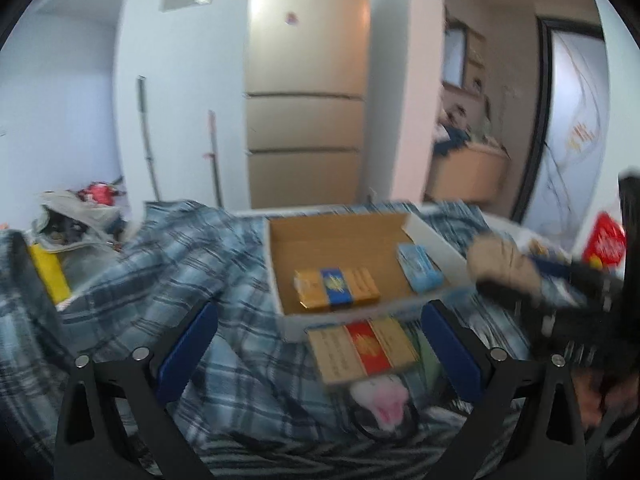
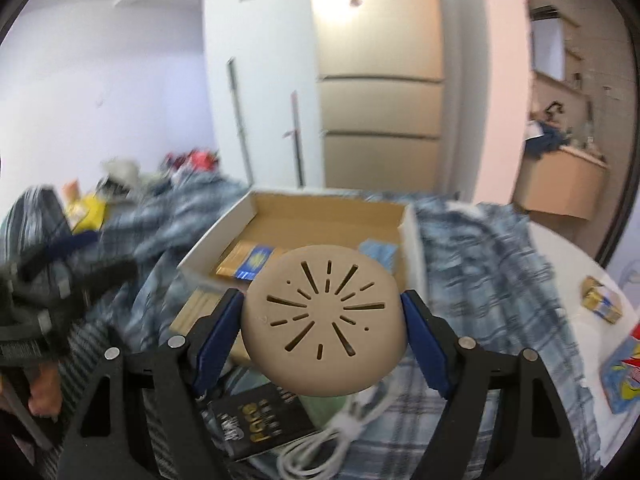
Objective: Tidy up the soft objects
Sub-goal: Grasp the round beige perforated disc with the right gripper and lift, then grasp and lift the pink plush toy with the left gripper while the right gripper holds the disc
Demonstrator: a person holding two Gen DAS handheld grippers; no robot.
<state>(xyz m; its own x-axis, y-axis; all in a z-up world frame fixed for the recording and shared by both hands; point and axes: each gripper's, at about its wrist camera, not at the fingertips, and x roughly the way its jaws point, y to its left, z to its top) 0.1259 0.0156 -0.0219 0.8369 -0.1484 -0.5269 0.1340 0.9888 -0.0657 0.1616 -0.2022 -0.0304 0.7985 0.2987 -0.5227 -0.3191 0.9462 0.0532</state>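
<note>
Right wrist view: right gripper (image 2: 322, 312) clamps a tan round bun-shaped squishy (image 2: 322, 320) across its width; the open cardboard box (image 2: 410, 240) lies straight ahead, just beyond it; left gripper (image 1: 320, 344) gapes wide, empty, over the plaid blanket (image 1: 160, 264).

My left wrist fisheye looks forward and down between its own fingers, low over the plaid blanket (image 1: 172, 256), facing the open cardboard box (image 1: 276, 256) and the tall beige cabinet (image 1: 306, 120) behind it. My right wrist fisheye sits further right, also tilted down, its near field mostly blocked by a tan round pad (image 2: 324, 316). Both views share the box, blanket, cabinet and white wall. Each view catches the other gripper at its edge, blurred.
</note>
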